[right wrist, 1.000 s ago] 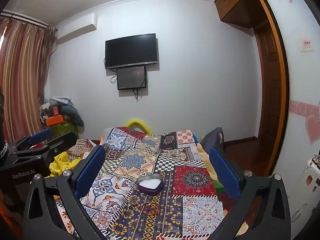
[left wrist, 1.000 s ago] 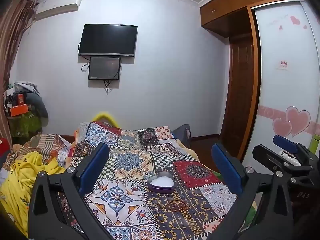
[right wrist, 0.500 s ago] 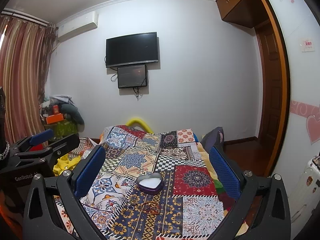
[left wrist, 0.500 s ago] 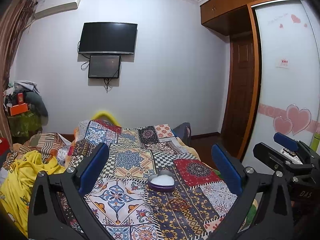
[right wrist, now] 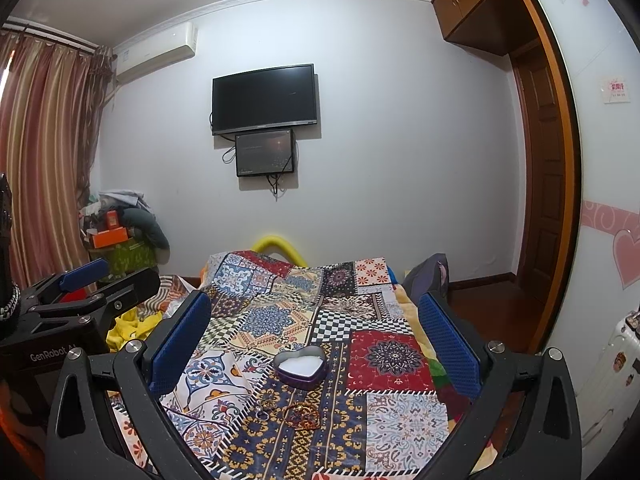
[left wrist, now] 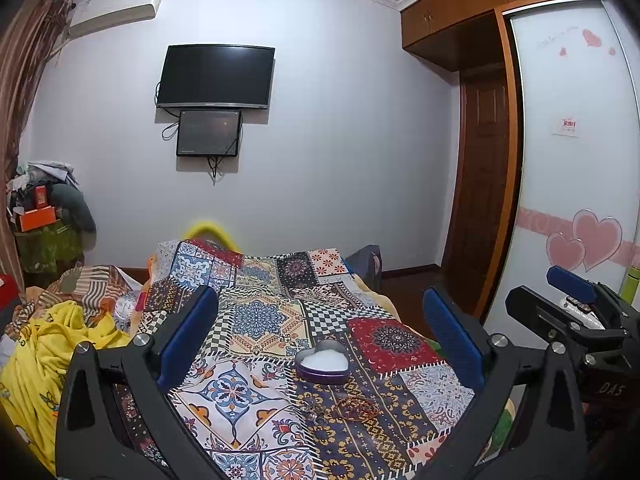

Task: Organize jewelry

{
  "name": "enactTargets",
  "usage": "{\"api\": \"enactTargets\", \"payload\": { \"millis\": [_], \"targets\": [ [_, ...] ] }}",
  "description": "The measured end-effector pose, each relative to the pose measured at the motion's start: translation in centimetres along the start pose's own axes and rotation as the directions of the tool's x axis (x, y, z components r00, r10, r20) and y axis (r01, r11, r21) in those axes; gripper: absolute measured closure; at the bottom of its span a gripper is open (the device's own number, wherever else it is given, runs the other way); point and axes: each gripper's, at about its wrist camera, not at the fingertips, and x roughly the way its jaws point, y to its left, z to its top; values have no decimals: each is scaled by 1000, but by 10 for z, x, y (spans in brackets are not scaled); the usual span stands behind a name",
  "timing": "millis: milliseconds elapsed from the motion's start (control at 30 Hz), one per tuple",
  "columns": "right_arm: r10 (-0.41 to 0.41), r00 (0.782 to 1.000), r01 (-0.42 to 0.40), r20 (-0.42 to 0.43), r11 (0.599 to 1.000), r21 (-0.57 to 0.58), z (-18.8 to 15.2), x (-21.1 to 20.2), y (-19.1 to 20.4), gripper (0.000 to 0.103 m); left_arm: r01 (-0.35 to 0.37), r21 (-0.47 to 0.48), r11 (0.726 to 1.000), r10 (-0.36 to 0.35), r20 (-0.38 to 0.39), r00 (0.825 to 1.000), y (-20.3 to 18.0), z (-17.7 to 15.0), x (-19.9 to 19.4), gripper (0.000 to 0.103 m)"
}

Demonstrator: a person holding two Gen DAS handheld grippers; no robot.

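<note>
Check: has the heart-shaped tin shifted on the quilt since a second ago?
No. The heart-shaped tin sits just left of the same red medallion patch as before.

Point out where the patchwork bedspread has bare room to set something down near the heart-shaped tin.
Free: the red medallion patch right of the heart-shaped tin, and the checkered stretch of bedspread behind it. Crowded: just in front of the tin, where the bracelet and small rings lie. Left of the bed, yellow cloth is piled.
</note>
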Motion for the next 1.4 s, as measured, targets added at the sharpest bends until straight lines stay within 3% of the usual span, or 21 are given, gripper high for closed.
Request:
{"api": "enactTargets", "payload": {
  "millis": [1033, 1400],
  "targets": [
    [0, 1000, 1, -24, 1000, 24, -6, 6, -6, 0, -11, -7, 1000, 11, -26, 1000, 0, -7, 11, 0],
    [-15, 994, 19, -112, 999, 37, -25, 33, -16, 0, -35, 1, 999, 35, -127, 991, 5, -27, 49, 0]
  ]
}}
